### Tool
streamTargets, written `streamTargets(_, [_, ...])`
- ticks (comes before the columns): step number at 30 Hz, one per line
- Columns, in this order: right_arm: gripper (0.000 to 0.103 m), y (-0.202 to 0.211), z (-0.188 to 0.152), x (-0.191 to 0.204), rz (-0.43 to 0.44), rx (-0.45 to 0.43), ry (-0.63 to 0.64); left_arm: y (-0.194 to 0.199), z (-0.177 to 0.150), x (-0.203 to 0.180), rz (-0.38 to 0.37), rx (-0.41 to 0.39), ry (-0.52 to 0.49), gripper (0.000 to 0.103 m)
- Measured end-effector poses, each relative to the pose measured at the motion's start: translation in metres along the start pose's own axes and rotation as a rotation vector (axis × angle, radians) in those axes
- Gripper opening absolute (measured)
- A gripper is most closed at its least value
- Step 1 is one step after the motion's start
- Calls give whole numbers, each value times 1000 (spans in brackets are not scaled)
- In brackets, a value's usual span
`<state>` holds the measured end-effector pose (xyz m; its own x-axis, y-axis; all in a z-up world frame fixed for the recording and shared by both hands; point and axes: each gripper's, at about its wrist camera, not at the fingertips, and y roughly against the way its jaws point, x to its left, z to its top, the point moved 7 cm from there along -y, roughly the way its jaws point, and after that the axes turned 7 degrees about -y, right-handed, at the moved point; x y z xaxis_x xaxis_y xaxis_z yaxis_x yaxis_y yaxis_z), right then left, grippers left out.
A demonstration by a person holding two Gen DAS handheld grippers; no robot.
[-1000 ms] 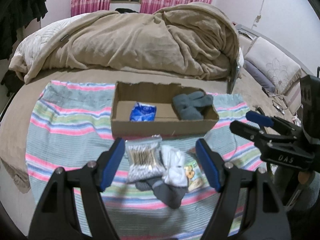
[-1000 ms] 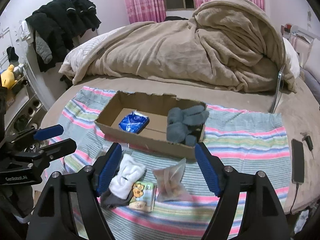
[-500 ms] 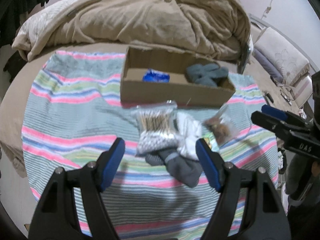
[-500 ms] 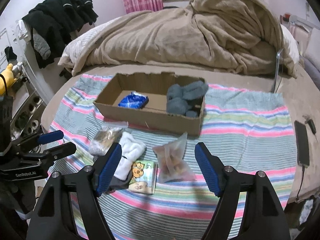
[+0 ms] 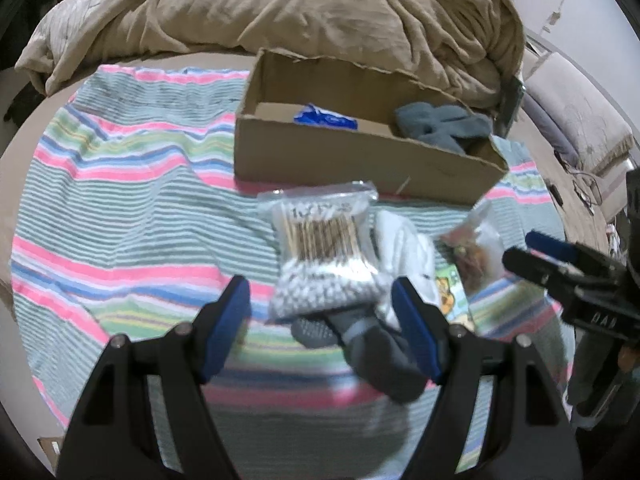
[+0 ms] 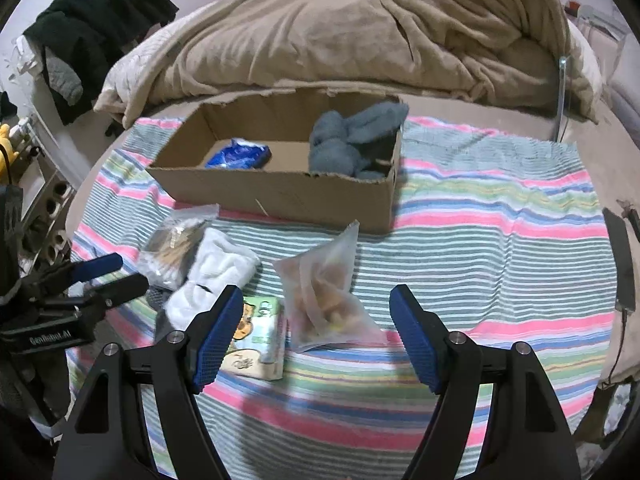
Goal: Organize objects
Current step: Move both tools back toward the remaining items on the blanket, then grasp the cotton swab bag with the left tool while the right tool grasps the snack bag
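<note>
A bag of cotton swabs (image 5: pixel 326 256) lies on the striped blanket (image 5: pixel 120 208) just in front of the cardboard box (image 5: pixel 360 164), near the blanket's middle, its lower end resting on a grey sock (image 5: pixel 380 354). Touching its right side is a white sock (image 5: pixel 408 248), and beside that lie a small cartoon-printed packet (image 6: pixel 256 334) and a clear snack bag (image 6: pixel 324 296), all clustered toward the blanket's front edge.

Inside the box, a blue packet (image 6: pixel 240 154) lies toward the left end and a bundle of grey-blue socks (image 6: pixel 352 140) fills the right end, poking up over the rim.

The left gripper (image 5: pixel 322 326) hovers above the swab bag, tilted down toward the blanket, jaws spread wide with the bag's lower end and the grey sock showing between them; it grips nothing. The right gripper (image 6: pixel 316 332) hangs over the snack bag and the printed packet at a similar downward tilt, jaws equally wide apart and holding nothing. Each gripper appears at the edge of the other's view, the two sitting side by side over the cluster.

Behind the box a tan duvet (image 6: pixel 360 32) is heaped across the bed. Dark clothes (image 6: pixel 96 24) hang at the far left, and a phone (image 6: pixel 620 256) lies on the bed past the blanket's right edge.
</note>
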<state>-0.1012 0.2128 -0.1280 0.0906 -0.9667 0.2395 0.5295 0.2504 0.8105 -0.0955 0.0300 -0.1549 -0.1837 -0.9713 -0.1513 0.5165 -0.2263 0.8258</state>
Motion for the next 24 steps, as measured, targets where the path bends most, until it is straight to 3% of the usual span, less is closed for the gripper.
streamTargets(11, [78,-39,-3,-6,-2,75,-4,-38,13,4,-22,40,9,78])
streamTargets(14, [72,-47,-5,-4,-6,94,11,-43,15,5,-20,40,-4,78])
streamTargets(17, [63,-52,-6,-4,-3,102,10,-44,13,5,-36,29,-13,68])
streamTargets(18, [60,-52,-5,-4,-3,102,11,-44,13,4,-40,30,-18,59])
streamTargets(20, [54,-52,-4,-3,0,99,13,-45,12,4,-45,26,-21,57])
streamTargets(24, [50,-50,-5,-1,11,93,14,-39,10,2,-53,12,-21,51])
